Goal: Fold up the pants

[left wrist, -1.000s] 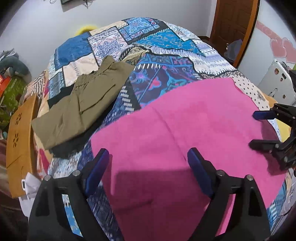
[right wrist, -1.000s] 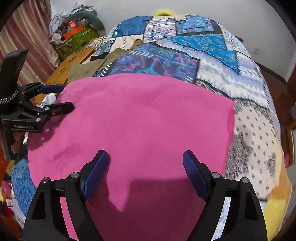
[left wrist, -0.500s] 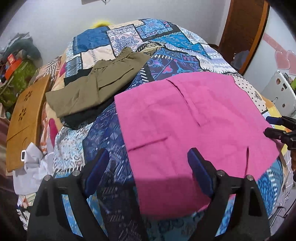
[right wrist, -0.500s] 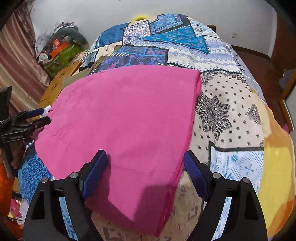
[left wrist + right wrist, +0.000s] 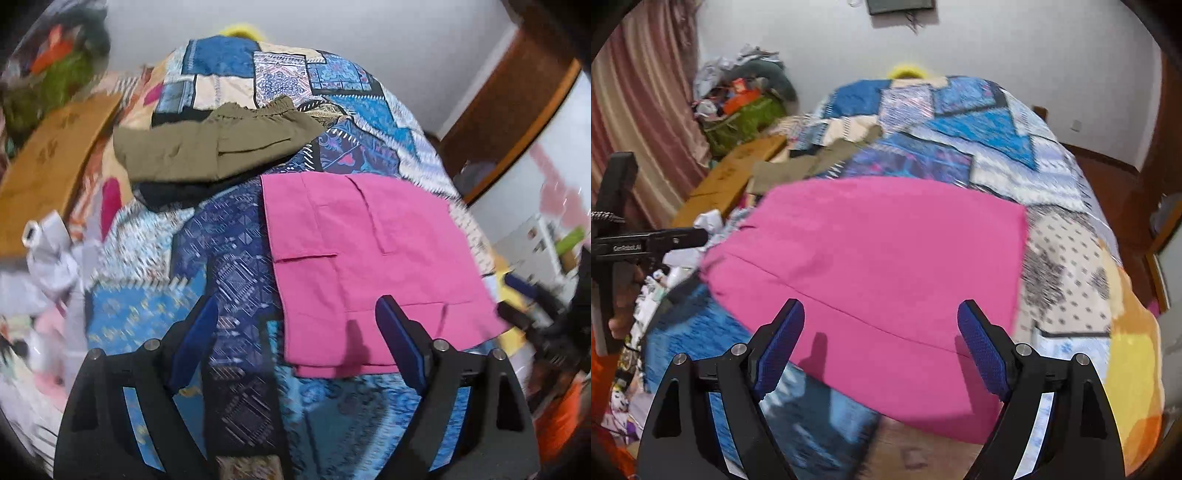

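Pink pants point(image 5: 369, 266) mid-frame on bed point(image 5: 236, 280): soft, limp. We'd pinch near hem corners; both tongs point(image 5: 295, 332) point(image 5: 881, 339) wide, empty.

Quick count: two pairs of pants on the bed point(image 5: 236, 266), one pink pair point(image 5: 369, 266) laid flat and one olive pair point(image 5: 221, 147) folded further back (there's something dark under the olive ones, can't tell what). One patchwork bedspread point(image 5: 990, 140). Two tools, left tool point(image 5: 295, 339) and right tool point(image 5: 881, 339), each with two blue-padded fingers, spread wide, nothing between them. One wooden board point(image 5: 48, 166) beside the bed.
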`<state>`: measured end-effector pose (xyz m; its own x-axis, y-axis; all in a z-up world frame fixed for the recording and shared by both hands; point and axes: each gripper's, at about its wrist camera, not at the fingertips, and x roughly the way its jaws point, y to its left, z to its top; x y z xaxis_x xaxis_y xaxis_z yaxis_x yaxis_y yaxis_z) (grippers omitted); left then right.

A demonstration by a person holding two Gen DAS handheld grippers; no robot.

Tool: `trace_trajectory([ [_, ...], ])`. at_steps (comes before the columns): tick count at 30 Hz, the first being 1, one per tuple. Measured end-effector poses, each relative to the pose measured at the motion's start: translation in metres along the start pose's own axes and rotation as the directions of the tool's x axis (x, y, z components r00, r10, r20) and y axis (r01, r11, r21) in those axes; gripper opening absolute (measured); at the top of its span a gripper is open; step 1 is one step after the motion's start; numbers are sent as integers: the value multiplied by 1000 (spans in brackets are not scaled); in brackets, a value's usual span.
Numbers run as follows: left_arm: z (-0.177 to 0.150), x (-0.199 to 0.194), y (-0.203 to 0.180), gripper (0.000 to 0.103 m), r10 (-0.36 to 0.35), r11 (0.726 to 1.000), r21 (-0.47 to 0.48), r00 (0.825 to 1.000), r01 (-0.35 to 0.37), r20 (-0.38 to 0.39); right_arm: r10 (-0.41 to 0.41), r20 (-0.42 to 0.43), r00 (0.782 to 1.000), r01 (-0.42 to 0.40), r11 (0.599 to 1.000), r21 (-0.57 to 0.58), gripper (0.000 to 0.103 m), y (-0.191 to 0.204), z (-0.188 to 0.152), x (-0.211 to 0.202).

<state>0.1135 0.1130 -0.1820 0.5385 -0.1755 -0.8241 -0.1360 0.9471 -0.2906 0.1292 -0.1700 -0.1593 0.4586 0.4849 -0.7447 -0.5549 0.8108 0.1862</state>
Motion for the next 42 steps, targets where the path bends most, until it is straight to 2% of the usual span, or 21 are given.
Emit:
trace_trajectory([
  [6, -15, 5, 0, 88, -107, 993, -62, 992, 102, -74, 31, -26, 999, -32, 999, -29, 83, 24, 0, 25],
  [9, -25, 9, 1, 88, -163, 983, -100, 980, 152, -113, 38, -81, 996, -40, 999, -21, 83, 29, -7, 42],
  [13, -35, 15, 4, 88, -252, 959, -169, 956, 226, -152, 7, -70, 998, -13, 997, -79, 83, 34, -12, 41],
  [16, -37, 18, 3, 88, -292, 945, -199, 944, 260, -152, 20, -72, 997, -26, 997, -73, 83, 33, -12, 39],
  [20, -32, 30, 4, 88, -391, 898, -277, 909, 341, -147, 31, -67, 997, -36, 997, -69, 84, 32, -14, 40],
  [23, -23, 40, 3, 87, -416, 883, -300, 899, 362, -138, 38, -62, 997, -42, 997, -64, 85, 33, -14, 41],
  [25, -16, 45, 2, 87, -413, 879, -314, 901, 358, -130, 46, -60, 997, -49, 997, -59, 85, 32, -15, 41],
  [26, -13, 47, 1, 82, -391, 887, -317, 912, 337, -124, 49, -59, 997, -53, 997, -56, 85, 32, -15, 40],
  [27, -9, 47, -1, 69, -350, 901, -314, 929, 299, -118, 52, -58, 997, -55, 997, -55, 85, 32, -15, 40],
  [28, -8, 47, 0, 60, -309, 914, -308, 944, 262, -115, 54, -57, 997, -57, 997, -53, 85, 32, -15, 40],
  [29, -6, 47, -4, 44, -236, 938, -286, 965, 195, -116, 56, -56, 997, -59, 997, -52, 85, 32, -15, 39],
  [30, -5, 47, -7, 37, -195, 951, -265, 974, 160, -111, 58, -54, 997, -60, 997, -49, 85, 31, -15, 39],
  [34, -5, 35, -24, 24, -79, 983, -168, 996, 72, -39, 87, -35, 996, -88, 996, -1, 83, 27, -13, 31],
  [37, -3, 13, -38, 22, 26, 999, -40, 999, -24, 45, 116, 4, 993, -116, 992, 45, 83, 19, -12, 17],
  [42, -3, -31, -48, 19, 164, 980, 75, 966, -182, 200, 60, 15, 998, -61, 993, 105, 83, -4, -18, 4],
])
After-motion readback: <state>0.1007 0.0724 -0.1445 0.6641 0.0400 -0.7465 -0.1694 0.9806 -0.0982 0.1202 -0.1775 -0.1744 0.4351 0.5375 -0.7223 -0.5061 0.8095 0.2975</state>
